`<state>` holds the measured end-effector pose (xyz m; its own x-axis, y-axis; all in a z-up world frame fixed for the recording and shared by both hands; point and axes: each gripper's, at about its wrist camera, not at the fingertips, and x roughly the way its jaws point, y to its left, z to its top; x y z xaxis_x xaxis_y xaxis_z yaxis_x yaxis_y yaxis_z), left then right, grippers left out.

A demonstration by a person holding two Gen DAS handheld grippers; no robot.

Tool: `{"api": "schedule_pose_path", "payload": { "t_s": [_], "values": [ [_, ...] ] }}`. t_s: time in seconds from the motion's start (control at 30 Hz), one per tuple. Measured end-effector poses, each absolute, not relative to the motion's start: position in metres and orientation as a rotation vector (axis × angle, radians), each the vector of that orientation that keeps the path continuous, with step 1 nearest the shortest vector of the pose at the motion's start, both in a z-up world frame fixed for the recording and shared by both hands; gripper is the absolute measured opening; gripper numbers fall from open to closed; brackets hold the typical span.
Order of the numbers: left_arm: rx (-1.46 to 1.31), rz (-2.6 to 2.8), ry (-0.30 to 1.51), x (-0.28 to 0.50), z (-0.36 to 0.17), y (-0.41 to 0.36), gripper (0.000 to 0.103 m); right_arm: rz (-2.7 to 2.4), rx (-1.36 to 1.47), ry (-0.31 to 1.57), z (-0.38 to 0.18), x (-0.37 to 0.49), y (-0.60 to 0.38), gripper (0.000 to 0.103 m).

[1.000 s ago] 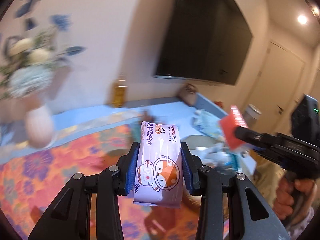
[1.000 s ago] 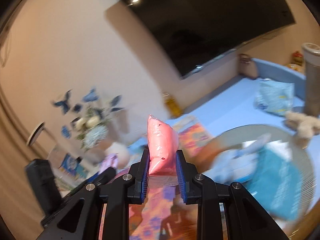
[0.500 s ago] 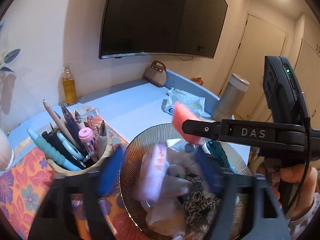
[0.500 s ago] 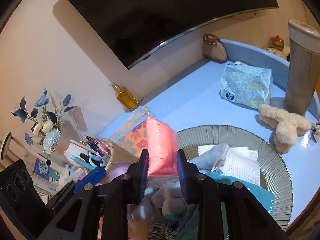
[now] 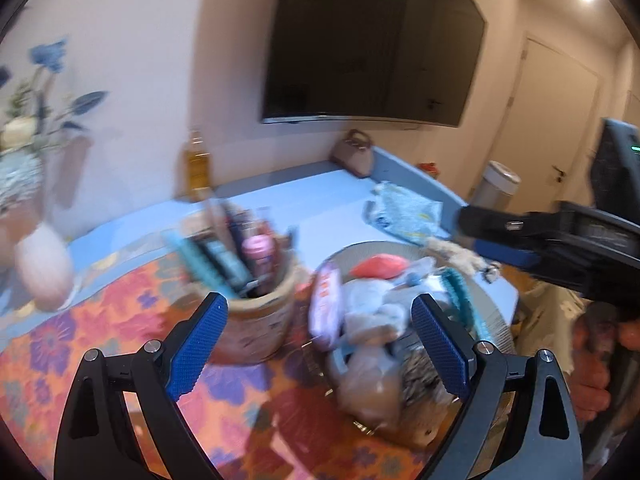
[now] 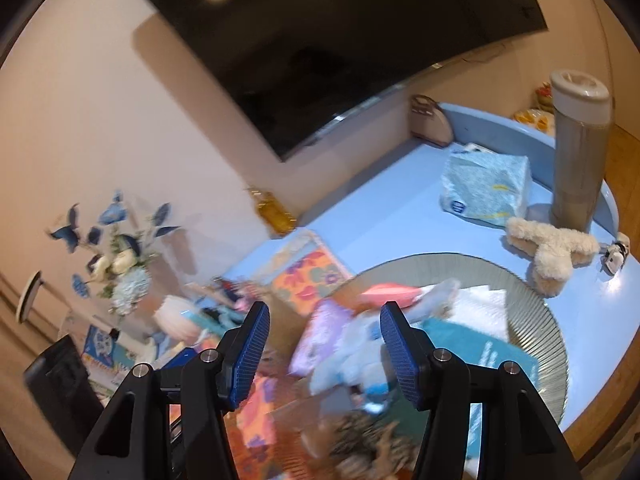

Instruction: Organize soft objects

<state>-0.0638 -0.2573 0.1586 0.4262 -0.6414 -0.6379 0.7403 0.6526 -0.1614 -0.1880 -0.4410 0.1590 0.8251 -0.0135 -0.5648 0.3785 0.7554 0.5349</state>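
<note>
Two packs now lie in the basket (image 6: 536,308): purple wipes (image 6: 320,336) and pink pouch (image 6: 386,292). Left gripper (image 5: 320,344) and right gripper (image 6: 324,354) have just been opening, nothing between them, to drop soft things together

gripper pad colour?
Blue, textured; clearest in the right wrist view on the right gripper pads.
</note>
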Motion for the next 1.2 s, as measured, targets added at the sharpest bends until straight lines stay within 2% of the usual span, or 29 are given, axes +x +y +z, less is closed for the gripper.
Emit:
{"api": "schedule_pose_path", "payload": {
  "t_s": [0.1, 0.17, 0.2, 0.33, 0.57, 0.7, 0.87, 1.0, 1.2],
  "values": [
    [0.161, -0.745, 0.717, -0.061, 0.172, -0.223, 0.094, -0.179, 0.649, 0.545, 0.175, -0.19, -0.41, 0.062],
    [0.146, -0.665, 0.701, -0.058, 0.179, -0.198, 0.103, -0.146, 0.618, 0.531, 0.182, -0.188, -0.387, 0.076],
    [0.14, -0.624, 0.69, -0.057, 0.18, -0.185, 0.102, -0.128, 0.594, 0.524, 0.185, -0.186, -0.372, 0.087],
    [0.134, -0.434, 0.674, -0.052, 0.174, -0.125, 0.102, -0.065, 0.507, 0.535, 0.185, -0.174, -0.316, 0.101],
    [0.045, -0.248, 0.82, -0.034, 0.112, -0.031, 0.102, 0.021, 0.411, 0.7, 0.136, -0.127, -0.238, 0.101],
    [0.085, -0.216, 0.898, -0.03, 0.07, -0.015, 0.102, -0.017, 0.388, 0.8, 0.086, -0.105, -0.211, 0.101],
    [-0.035, -0.195, 0.978, -0.019, 0.032, -0.004, 0.102, -0.118, 0.376, 0.917, 0.032, -0.085, -0.203, 0.101],
    [-0.015, -0.169, 0.968, -0.016, 0.017, -0.012, 0.102, -0.198, 0.359, 0.933, 0.001, -0.071, -0.203, 0.102],
    [0.054, -0.099, 0.924, -0.012, 0.011, -0.024, 0.102, -0.3, 0.253, 0.844, -0.007, -0.063, -0.191, 0.103]
  ]
}}
